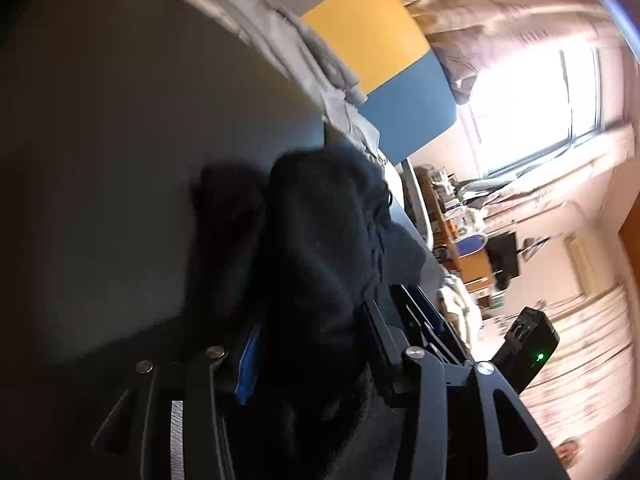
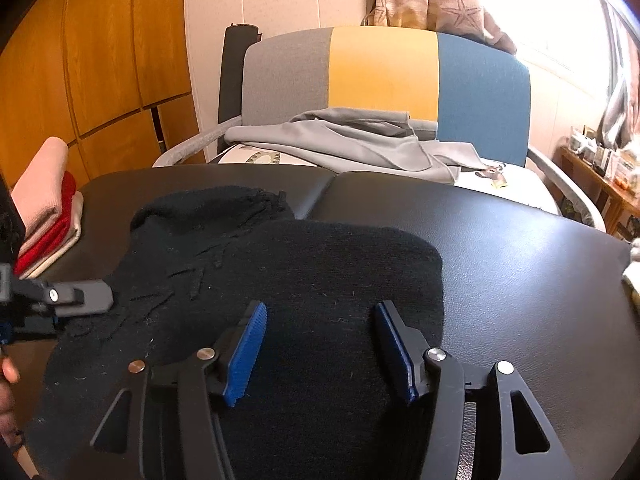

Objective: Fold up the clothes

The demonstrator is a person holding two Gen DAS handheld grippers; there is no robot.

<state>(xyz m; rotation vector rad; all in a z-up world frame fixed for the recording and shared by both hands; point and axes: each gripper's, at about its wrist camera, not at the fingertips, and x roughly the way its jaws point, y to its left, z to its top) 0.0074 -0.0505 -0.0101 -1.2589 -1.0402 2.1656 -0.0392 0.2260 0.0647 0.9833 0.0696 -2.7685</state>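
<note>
Seemingly mid-fold, the left gripper (image 1: 316, 320) is clamping its fingers on the black sweater (image 2: 280, 280), which is lying partly doubled over on the dark tabletop (image 2: 520, 260); the right gripper (image 2: 320, 344) is hovering above it, fingers apart. Next, laying and smoothing the lifted edge looks likely, though the sweater's near part is being cut off

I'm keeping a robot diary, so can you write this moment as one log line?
left gripper: shut on black sweater | right gripper: open above sweater | table: sweater partly folded
</note>
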